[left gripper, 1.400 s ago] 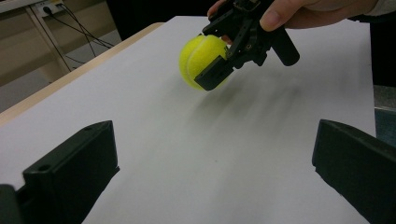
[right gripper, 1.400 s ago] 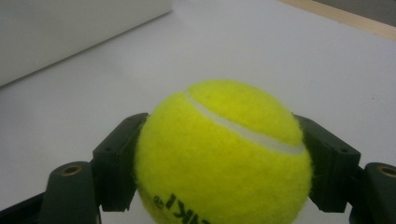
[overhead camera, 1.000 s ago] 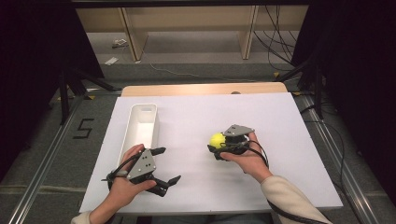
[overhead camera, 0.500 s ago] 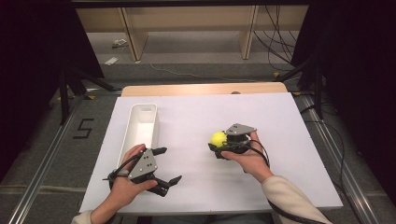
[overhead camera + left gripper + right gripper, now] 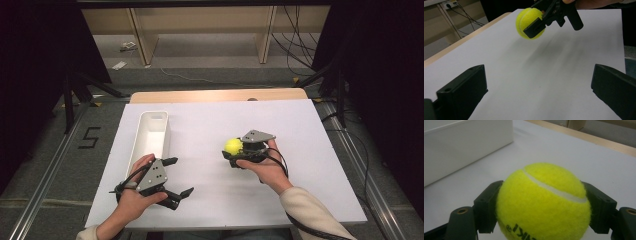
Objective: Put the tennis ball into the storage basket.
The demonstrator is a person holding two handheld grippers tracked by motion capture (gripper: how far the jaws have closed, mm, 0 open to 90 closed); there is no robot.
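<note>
**Ball in the tongs, tray waiting**

With the tennis ball (image 5: 233,145) pinched between the jaws of the right tongs (image 5: 235,150), the job now looks like a carry across to the long white tray (image 5: 150,137) on the left half of the bench (image 5: 300,150). The right gripper view shows both pads seated on the ball's (image 5: 544,202) flanks, about level with its middle — a sound grip, so no need to squeeze harder. The ball hangs just clear of the white surface; the left gripper view has its shadow beneath it. The left tongs (image 5: 172,176) rest near the front edge, jaws spread wide and holding nothing, just beside the tray's near end. Best play, I'd say: lift a touch, travel level, clear the tray wall, and let go only once over the trough. A felt ball rolls, so a low release matters.
</note>
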